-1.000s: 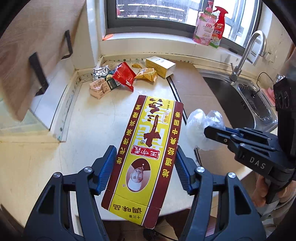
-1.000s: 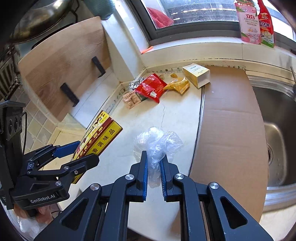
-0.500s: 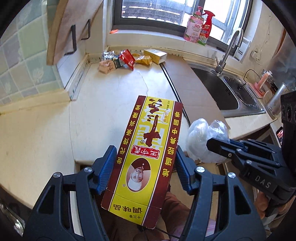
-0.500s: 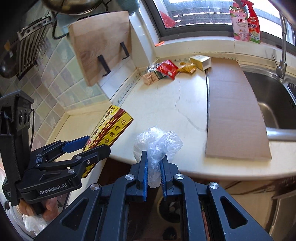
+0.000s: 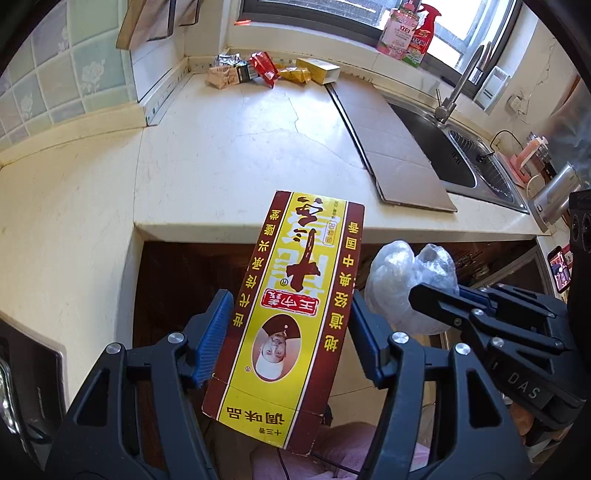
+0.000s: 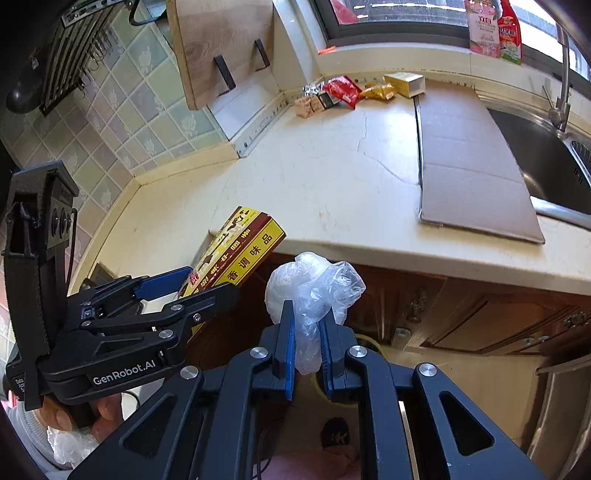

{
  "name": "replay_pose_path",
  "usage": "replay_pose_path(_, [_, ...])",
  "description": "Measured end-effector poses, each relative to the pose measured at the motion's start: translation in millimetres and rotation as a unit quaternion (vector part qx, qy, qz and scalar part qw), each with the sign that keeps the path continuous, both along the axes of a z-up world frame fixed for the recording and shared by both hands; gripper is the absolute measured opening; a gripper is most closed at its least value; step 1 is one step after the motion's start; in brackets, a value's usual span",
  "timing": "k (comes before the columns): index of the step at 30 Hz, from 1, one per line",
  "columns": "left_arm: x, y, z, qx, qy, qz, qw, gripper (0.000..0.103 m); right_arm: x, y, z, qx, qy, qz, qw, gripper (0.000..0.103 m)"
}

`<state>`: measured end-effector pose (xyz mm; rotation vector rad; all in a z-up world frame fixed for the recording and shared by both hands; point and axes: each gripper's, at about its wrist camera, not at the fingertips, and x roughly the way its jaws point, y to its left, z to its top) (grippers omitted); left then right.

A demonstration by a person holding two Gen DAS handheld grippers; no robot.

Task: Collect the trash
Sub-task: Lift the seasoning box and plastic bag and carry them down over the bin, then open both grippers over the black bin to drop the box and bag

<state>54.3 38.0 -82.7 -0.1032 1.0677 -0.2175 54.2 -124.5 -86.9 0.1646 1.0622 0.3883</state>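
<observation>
Left claw (image 5: 288, 332) pinched the box (image 5: 291, 314) by its long sides, held off the table (image 5: 221, 147) edge in front of the cabinets; right claw (image 6: 306, 347) was pressed nearly together on the crumpled plastic bag (image 6: 314, 284), just beside the box. More trash, wrappers (image 6: 341, 90) and a small carton (image 6: 404, 83), lay at the table's back corner by the window, beside the cardboard sheet (image 6: 469, 155) next to the sink (image 6: 546, 162).

faucet (image 6: 564, 70) top cut off; windowsill bottles' (image 5: 406, 33) labels unreadable
</observation>
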Motion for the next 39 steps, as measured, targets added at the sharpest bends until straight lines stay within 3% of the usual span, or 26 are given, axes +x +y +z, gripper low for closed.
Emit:
replay_pose_path(8, [-15.2,-14.2,-55.3,0.008,0.044,0.026,0.9987,0.059,-6.7,-11.0,-64.8,0.002,0.055,0.017,0.998,0.011])
replay_pose_path(16, [-23.3,-27.3,-145.6,0.016,0.09,0.057,0.9942,0.059,-18.3,-35.5,-166.6,0.015,0.121,0.009,0.992,0.011])
replay_pose_path(28, [-14.3,-31.3,-290.5,-0.001,0.127,0.089,0.9879,0.059,-11.6,-46.0,-315.3,0.02,0.172,-0.024,0.985,0.012])
replay_pose_path(39, [15.6,-38.1,-373.5,0.032,0.159,0.092,0.9824,0.063,11.1,-26.0,-378.4,0.013,0.186,-0.026,0.982,0.012])
